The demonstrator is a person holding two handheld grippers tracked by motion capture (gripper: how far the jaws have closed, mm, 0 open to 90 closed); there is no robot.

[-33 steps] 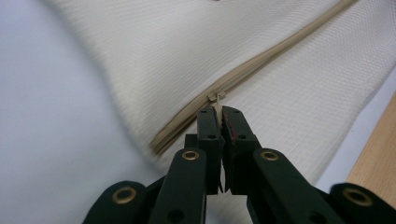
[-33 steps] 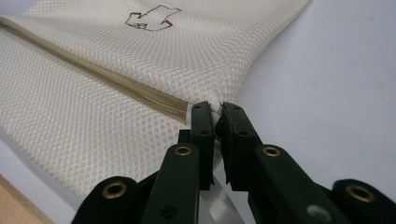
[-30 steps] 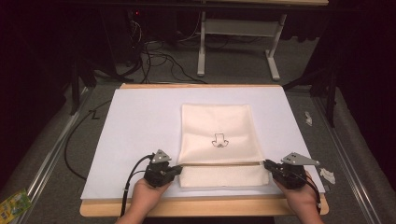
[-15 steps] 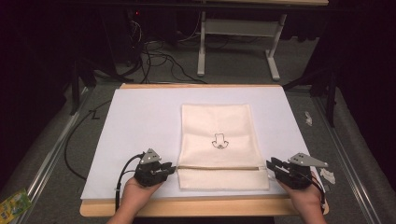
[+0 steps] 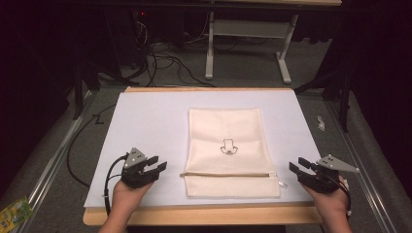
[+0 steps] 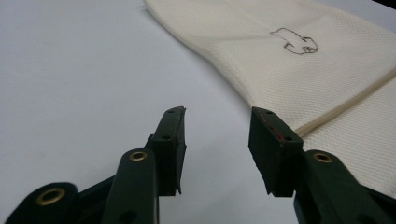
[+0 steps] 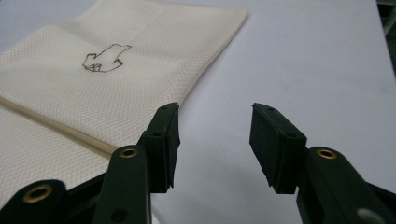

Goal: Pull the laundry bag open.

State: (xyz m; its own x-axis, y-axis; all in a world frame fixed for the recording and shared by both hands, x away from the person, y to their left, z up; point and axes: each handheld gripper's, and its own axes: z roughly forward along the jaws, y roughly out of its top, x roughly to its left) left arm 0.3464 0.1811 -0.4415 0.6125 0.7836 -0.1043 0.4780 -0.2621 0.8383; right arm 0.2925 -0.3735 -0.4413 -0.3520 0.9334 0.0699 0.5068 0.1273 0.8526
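Cream zippered pouch [image 5: 228, 153], flat on white tabletop [image 5: 145, 126]. Left gripper [image 5: 156, 168] and right gripper [image 5: 297, 167] flank it, jaws spread, holding nothing.

High view: white sheet [image 5: 155, 126] on bench [image 5: 204, 216] brightly, evenly lit from above; surroundings beyond bench edges fall into near-black. Shadows soft, faint. Slight overall softness, no glare. Gripper views: black jaws in foreground blurred; cream pouch [image 6: 299, 70] weave crisp mid-frame, softer toward far edge. White sheet slightly bluish, dimmer toward the corners.
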